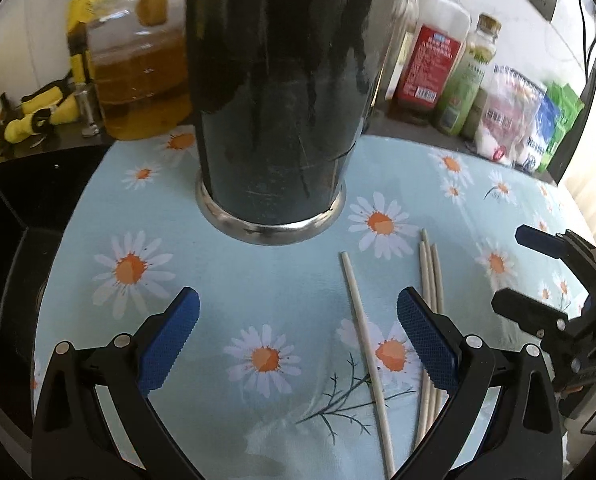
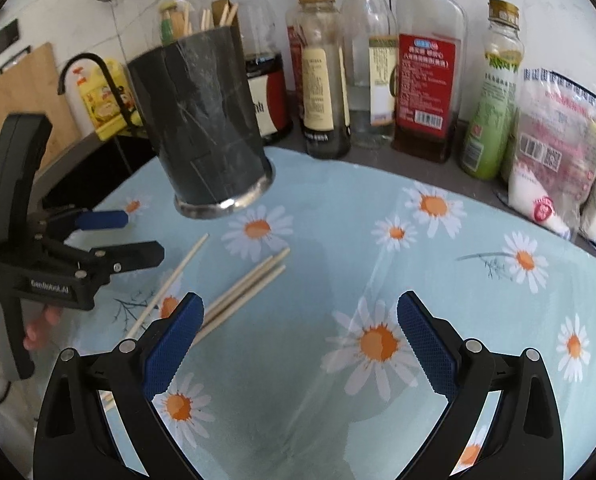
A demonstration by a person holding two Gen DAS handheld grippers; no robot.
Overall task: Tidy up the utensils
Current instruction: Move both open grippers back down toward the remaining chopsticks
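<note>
Grippers first: we see the left gripper [image 1: 298, 332] and right gripper [image 2: 299, 336] both spread wide, holding nothing, above a daisy-print cloth [image 2: 337, 220]. Four wooden chopsticks [image 1: 377, 344] lie loose between them, near a dark metal-based holder [image 2: 206, 128] with more sticks inside. Bottles [image 2: 425, 60] line the wall behind.

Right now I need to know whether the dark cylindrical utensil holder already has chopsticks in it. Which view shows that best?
The right wrist view: the dark cylindrical utensil holder shows whole, with wooden stick tips above its rim. The left wrist view crops the holder's top off.
</note>
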